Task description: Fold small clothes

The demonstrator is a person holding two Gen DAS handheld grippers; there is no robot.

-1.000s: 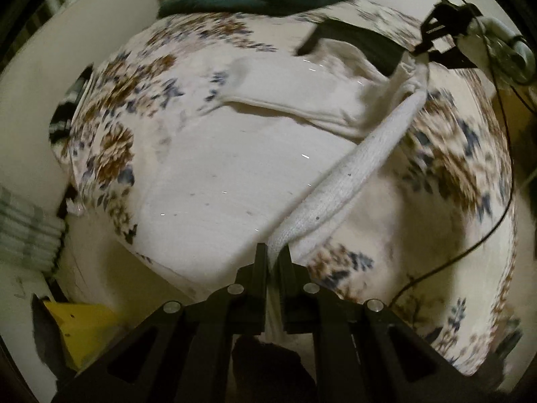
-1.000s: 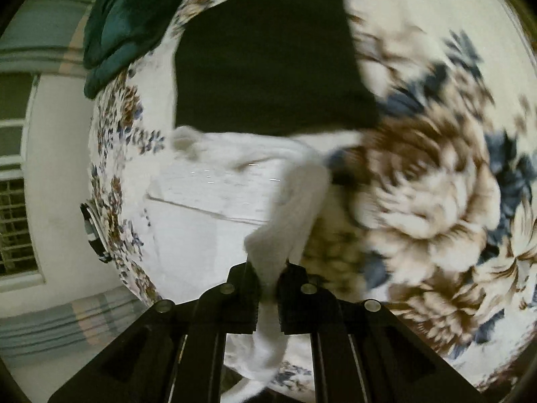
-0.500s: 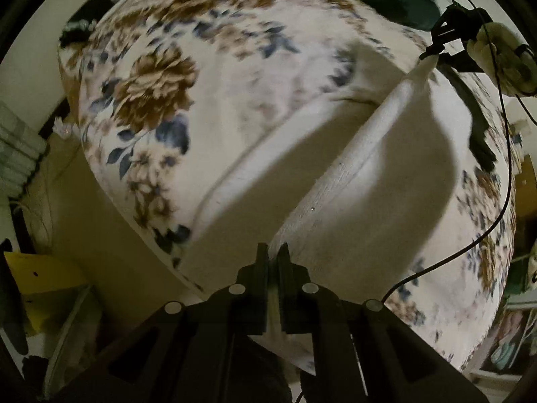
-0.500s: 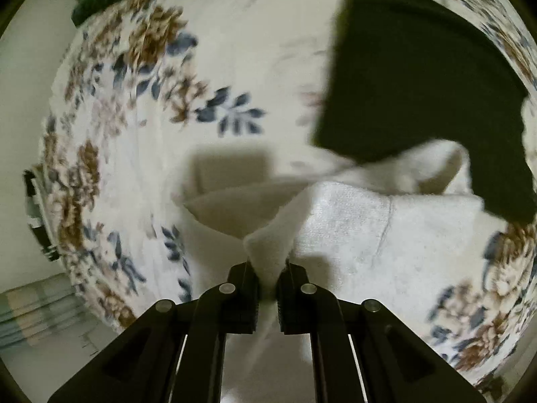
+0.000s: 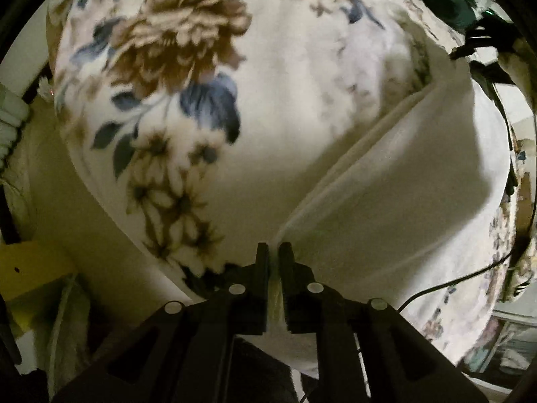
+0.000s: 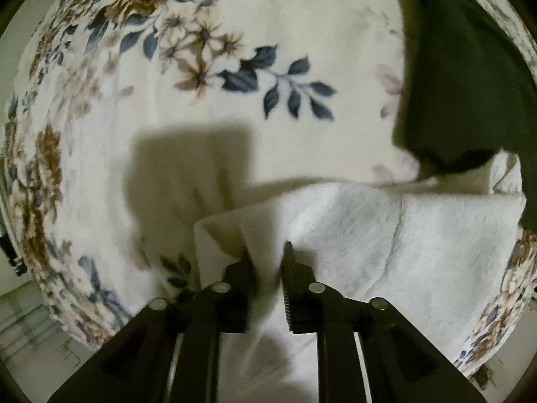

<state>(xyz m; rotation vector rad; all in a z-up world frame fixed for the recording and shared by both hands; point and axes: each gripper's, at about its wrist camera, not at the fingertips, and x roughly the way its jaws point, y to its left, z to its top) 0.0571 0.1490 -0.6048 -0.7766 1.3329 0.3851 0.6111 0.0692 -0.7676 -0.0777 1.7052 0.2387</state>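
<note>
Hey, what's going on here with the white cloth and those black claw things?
A person is folding a small white cloth on a flowered blanket, using a two-finger gripper in each hand. The left gripper is shut on one corner of the cloth, and the right gripper pinches another part. The cloth hangs stretched between them just over the blanket. A dark garment lies beside it.

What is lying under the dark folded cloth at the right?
The dark folded cloth overlaps the white towel's far edge and rests on the floral blanket. Whatever else sits beneath it is hidden.
</note>
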